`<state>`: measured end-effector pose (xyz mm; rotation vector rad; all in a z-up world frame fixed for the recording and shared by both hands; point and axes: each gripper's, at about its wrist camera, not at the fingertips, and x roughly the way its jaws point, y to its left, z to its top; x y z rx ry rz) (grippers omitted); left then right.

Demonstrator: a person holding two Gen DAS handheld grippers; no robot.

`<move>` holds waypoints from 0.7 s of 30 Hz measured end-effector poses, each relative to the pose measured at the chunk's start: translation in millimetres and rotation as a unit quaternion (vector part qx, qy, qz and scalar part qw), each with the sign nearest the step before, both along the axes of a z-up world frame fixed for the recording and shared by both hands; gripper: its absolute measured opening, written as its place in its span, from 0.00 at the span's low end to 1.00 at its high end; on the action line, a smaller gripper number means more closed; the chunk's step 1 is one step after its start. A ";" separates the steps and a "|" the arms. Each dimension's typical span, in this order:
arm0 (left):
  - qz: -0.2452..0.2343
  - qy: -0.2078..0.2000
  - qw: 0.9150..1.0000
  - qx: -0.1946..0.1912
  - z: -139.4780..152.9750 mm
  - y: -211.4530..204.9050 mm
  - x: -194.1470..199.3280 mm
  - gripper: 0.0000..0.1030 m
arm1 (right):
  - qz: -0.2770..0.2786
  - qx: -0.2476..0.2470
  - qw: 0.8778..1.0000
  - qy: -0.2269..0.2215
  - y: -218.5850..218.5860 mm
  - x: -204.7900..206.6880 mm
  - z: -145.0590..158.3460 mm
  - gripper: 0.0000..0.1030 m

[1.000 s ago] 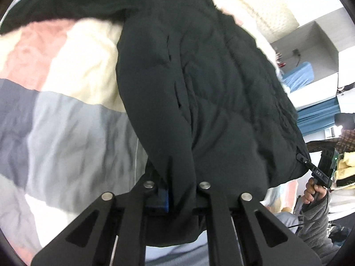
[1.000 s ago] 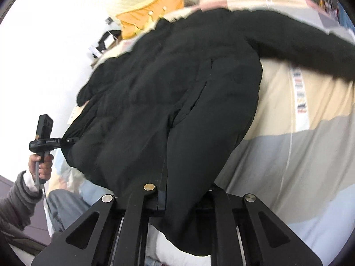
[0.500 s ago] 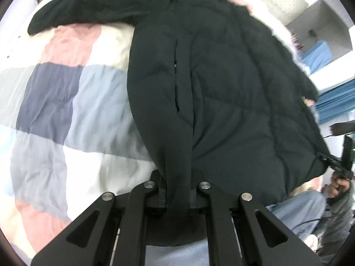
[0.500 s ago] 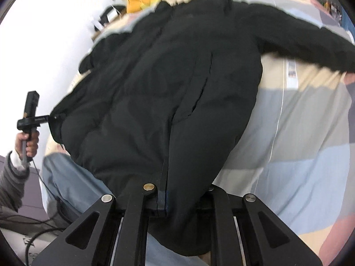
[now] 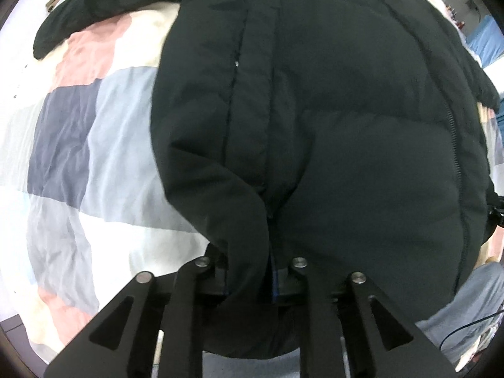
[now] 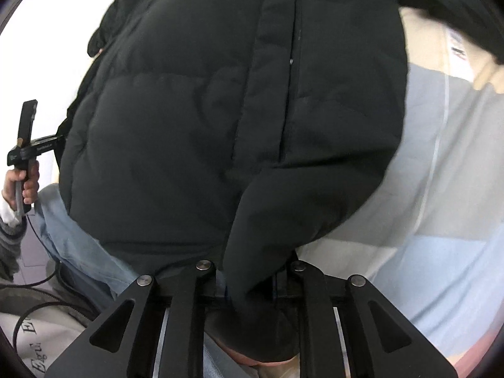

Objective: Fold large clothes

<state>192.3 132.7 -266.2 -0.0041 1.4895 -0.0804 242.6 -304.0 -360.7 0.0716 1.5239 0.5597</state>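
The jaws of the left gripper (image 5: 250, 278) stand narrow and are opening, with a fold of the black puffer jacket (image 5: 330, 119) bunched between them; whether the pads still press the cloth cannot be told, since the fabric hides them. The jaws of the right gripper (image 6: 252, 280) are also narrow and opening, a drooping flap of the same jacket (image 6: 220, 110) hanging between them and covering the pads, so that grip cannot be read either. Both grippers are matte black linkages with round silver pivot pins.

The jacket is dull black, thick and padded, with wide horizontal quilted channels that puff softly. A long placket runs up its middle, a thin dark seam line beside it with one small pale glint. In the left wrist view a coiled zipper edge (image 5: 453, 145) curves down the garment's right border. The hem corners rise in rounded lobes toward each gripper, while the body lies spread on a bed quilt (image 5: 78, 157). One sleeve (image 5: 104, 3) stretches away at upper left.

The quilt is crinkled cotton in large blocks of navy, pale blue, grey, white, cream and pink. In the right wrist view the person's left hand (image 6: 22, 186) grips a black handle, beside light blue jeans (image 6: 78, 239).
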 end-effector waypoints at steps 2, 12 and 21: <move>-0.002 0.006 1.000 0.000 -5.2 -0.5 5.2 0.28 | 0.009 -0.009 1.000 -0.003 4.3 1.6 -2.6 0.15; 0.008 -0.007 1.000 -0.004 14.8 -1.2 4.2 0.57 | -0.014 -0.101 0.994 -0.041 22.8 -16.5 33.2 0.24; -0.018 -0.122 0.992 -0.001 90.1 -9.9 -9.6 0.75 | -0.052 -0.133 0.981 -0.134 26.1 -58.7 112.1 0.27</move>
